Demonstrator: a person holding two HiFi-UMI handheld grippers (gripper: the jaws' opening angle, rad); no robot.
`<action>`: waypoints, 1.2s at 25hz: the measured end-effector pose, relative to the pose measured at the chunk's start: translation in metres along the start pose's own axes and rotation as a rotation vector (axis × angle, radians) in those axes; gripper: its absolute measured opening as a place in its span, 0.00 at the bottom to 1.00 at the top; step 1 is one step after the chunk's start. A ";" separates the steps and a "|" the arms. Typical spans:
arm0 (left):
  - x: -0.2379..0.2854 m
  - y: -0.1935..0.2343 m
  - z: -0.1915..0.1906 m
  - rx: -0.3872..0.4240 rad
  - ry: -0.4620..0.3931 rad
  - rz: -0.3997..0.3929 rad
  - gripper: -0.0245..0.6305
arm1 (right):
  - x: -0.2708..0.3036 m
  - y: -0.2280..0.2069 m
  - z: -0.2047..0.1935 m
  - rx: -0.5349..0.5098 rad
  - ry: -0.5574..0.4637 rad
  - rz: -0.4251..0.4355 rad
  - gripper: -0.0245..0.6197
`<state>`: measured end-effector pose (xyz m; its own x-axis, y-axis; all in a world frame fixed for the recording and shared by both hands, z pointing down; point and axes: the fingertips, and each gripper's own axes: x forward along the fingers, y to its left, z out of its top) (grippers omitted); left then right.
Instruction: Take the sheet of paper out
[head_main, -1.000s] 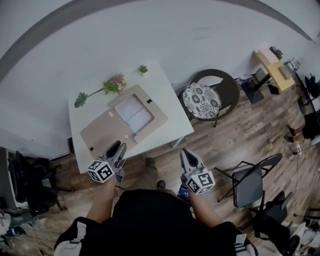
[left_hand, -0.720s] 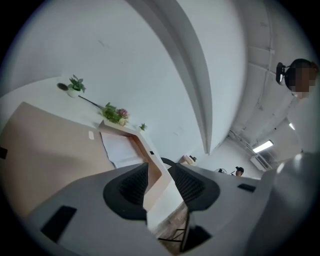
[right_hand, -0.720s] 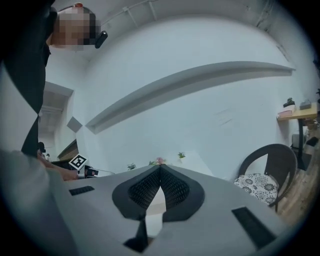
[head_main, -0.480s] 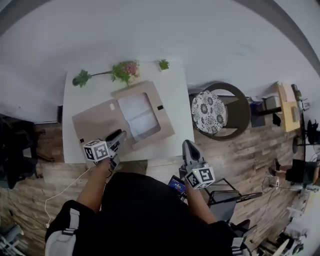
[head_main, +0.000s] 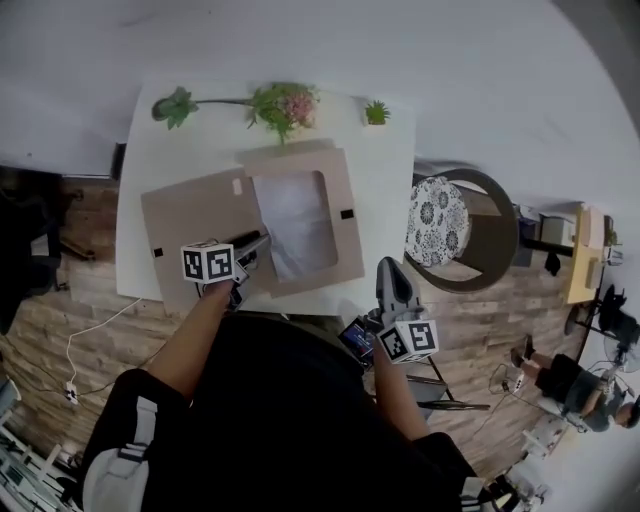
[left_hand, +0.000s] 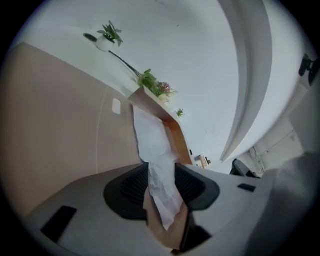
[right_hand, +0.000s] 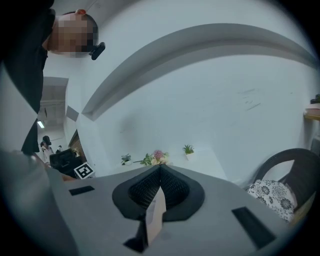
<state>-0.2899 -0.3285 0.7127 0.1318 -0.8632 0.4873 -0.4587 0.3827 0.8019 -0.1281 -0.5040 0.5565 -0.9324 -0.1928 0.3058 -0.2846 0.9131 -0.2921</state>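
Observation:
A brown cardboard envelope (head_main: 200, 215) lies open on the white table (head_main: 385, 180), with the white sheet of paper (head_main: 300, 215) in its right half. My left gripper (head_main: 255, 243) is at the sheet's near left corner. In the left gripper view the jaws (left_hand: 161, 172) are shut on that corner, and the sheet (left_hand: 152, 140) runs away from them along the envelope (left_hand: 60, 125). My right gripper (head_main: 390, 268) hangs off the table's near right edge. It is shut with nothing in it, and its tips meet in the right gripper view (right_hand: 160, 170).
A flowering plant (head_main: 285, 103), a small potted plant (head_main: 377, 112) and a green sprig (head_main: 176, 104) line the table's far edge. A round chair with a patterned cushion (head_main: 432, 215) stands right of the table. The floor is wood.
My left gripper has moved from the table's near edge onto the envelope and taken hold of the sheet's corner. The right gripper has stayed off the table, shut.

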 end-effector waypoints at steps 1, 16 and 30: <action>0.003 0.003 -0.001 -0.005 0.012 0.018 0.28 | 0.005 -0.001 0.001 -0.002 0.008 0.005 0.06; 0.028 0.013 -0.003 -0.024 0.033 0.154 0.26 | 0.075 -0.035 -0.002 0.016 0.073 0.116 0.06; 0.032 0.028 -0.007 0.028 0.064 0.281 0.06 | 0.081 -0.046 -0.014 0.045 0.086 0.131 0.06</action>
<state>-0.2926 -0.3432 0.7530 0.0510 -0.7016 0.7108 -0.5090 0.5941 0.6229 -0.1871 -0.5565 0.6069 -0.9401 -0.0396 0.3387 -0.1734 0.9108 -0.3748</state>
